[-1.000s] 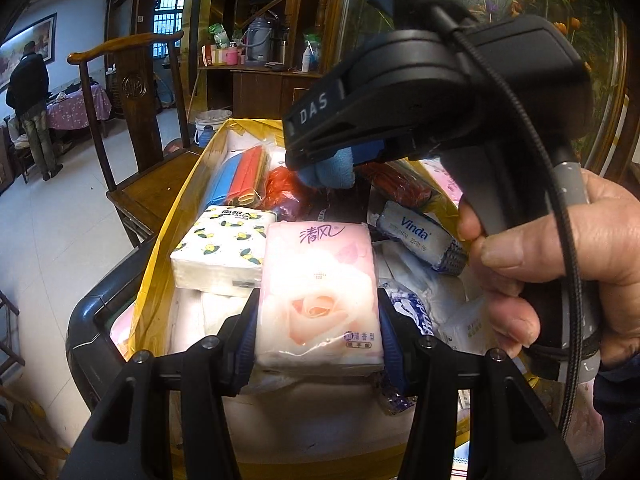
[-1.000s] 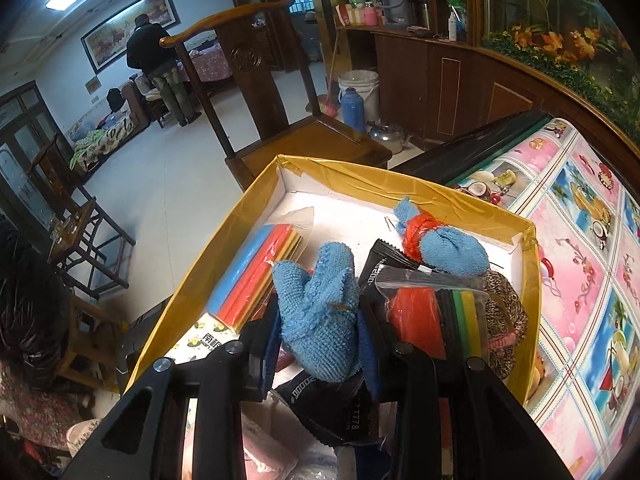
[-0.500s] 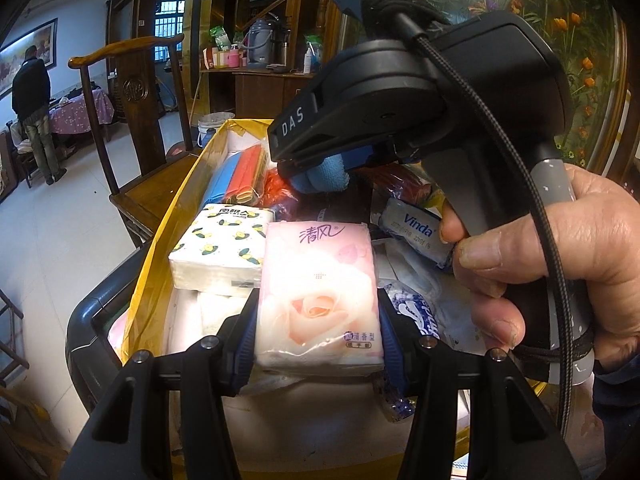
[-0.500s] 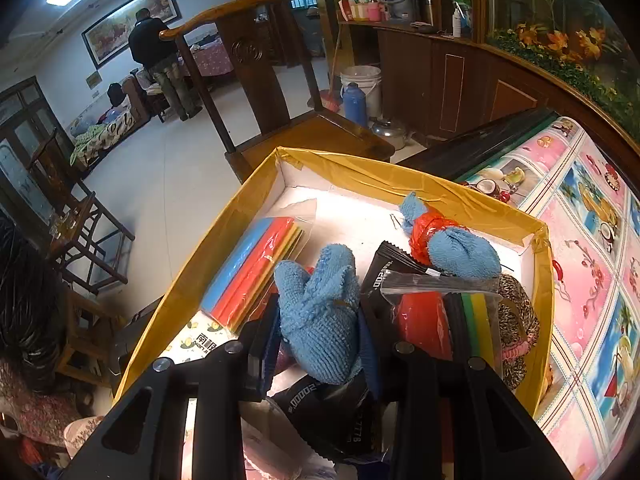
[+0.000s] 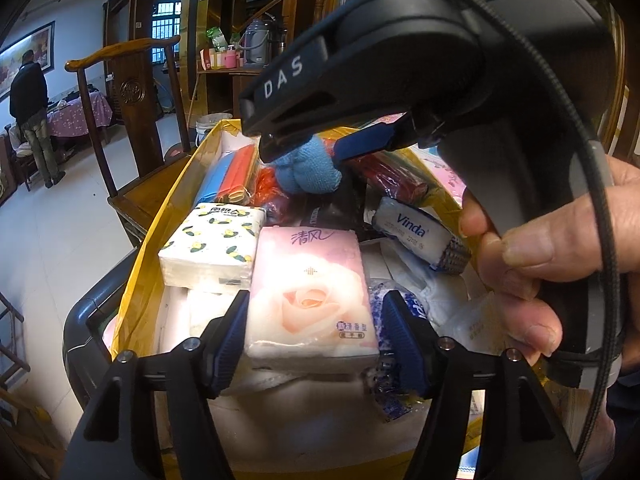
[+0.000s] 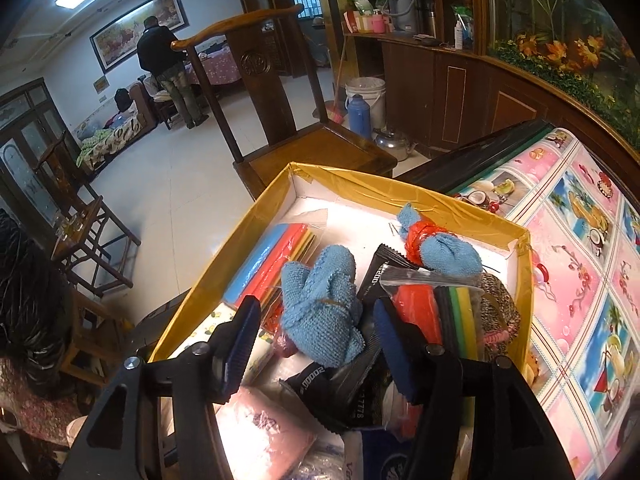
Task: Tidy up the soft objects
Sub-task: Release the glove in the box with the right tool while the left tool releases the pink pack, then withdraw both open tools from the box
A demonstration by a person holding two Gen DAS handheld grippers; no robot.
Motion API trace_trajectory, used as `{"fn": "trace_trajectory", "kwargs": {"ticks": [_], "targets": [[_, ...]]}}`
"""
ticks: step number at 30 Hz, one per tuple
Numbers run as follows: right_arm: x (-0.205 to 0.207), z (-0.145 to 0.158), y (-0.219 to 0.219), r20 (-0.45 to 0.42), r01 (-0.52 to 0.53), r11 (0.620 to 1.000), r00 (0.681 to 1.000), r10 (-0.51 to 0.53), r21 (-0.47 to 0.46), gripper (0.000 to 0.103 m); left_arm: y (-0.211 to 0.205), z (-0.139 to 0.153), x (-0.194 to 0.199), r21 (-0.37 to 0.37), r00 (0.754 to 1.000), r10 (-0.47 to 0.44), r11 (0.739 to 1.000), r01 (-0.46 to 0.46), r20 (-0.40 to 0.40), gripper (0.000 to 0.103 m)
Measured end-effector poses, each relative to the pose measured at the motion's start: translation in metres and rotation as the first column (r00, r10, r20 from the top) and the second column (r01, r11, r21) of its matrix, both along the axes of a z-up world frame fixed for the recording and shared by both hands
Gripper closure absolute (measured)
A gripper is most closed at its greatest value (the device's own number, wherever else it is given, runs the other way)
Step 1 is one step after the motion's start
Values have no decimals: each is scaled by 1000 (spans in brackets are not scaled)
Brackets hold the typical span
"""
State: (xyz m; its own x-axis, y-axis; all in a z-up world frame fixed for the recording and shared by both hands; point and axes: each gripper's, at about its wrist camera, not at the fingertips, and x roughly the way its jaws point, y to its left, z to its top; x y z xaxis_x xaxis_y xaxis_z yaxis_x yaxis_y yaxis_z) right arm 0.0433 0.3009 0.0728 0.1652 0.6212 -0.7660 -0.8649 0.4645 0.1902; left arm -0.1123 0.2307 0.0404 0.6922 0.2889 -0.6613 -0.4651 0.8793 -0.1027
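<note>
A pink tissue pack [image 5: 312,300] with a rose print lies on the pile in the yellow-edged box [image 5: 160,216]. It sits between the fingers of my left gripper [image 5: 316,308], whose jaws are opening; the right pad stands clear of the pack. In the right wrist view a blue knitted cloth bundle [image 6: 320,304] rests on the pile. My right gripper [image 6: 316,308] straddles it with jaws opening and a gap on both sides. In the left wrist view a hand [image 5: 540,264] holds the right gripper [image 5: 308,152] over that blue cloth [image 5: 308,172].
The box also holds a lemon-print tissue pack [image 5: 212,244], a Vinda pack [image 5: 416,236], coloured sheets [image 6: 272,260], a black packet [image 6: 380,272] and a second blue cloth tied in red [image 6: 444,256]. A wooden chair [image 6: 280,120] stands behind. A patterned tablecloth [image 6: 580,280] lies right.
Both grippers' jaws have widened. The pink pack and the blue cloth, gripped before, now lie loose between the fingers. The right gripper looms larger in the left view.
</note>
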Motion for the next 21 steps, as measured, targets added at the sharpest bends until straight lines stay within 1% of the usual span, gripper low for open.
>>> {"fn": "trace_trajectory", "kwargs": {"ticks": [4, 7, 10, 15, 21], "targets": [[-4, 13, -17, -12, 5, 999, 1000, -4, 46, 40, -2, 3, -3, -7, 1000, -3, 1000, 3, 18, 30], [-13, 23, -34, -2, 7, 997, 1000, -7, 79, 38, -5, 4, -4, -1, 1000, 0, 1000, 0, 24, 27], [-23, 30, -52, 15, 15, 994, 1000, -16, 109, 34, -11, 5, -5, 14, 1000, 8, 1000, -9, 28, 22], [-36, 38, -86, 44, 51, 988, 997, -58, 148, 31, -11, 6, -3, 31, 999, 23, 999, -24, 34, 21], [-48, 34, -126, 63, 102, 977, 991, -116, 188, 25, -8, 7, -4, 45, 998, 51, 998, -53, 36, 20]]}}
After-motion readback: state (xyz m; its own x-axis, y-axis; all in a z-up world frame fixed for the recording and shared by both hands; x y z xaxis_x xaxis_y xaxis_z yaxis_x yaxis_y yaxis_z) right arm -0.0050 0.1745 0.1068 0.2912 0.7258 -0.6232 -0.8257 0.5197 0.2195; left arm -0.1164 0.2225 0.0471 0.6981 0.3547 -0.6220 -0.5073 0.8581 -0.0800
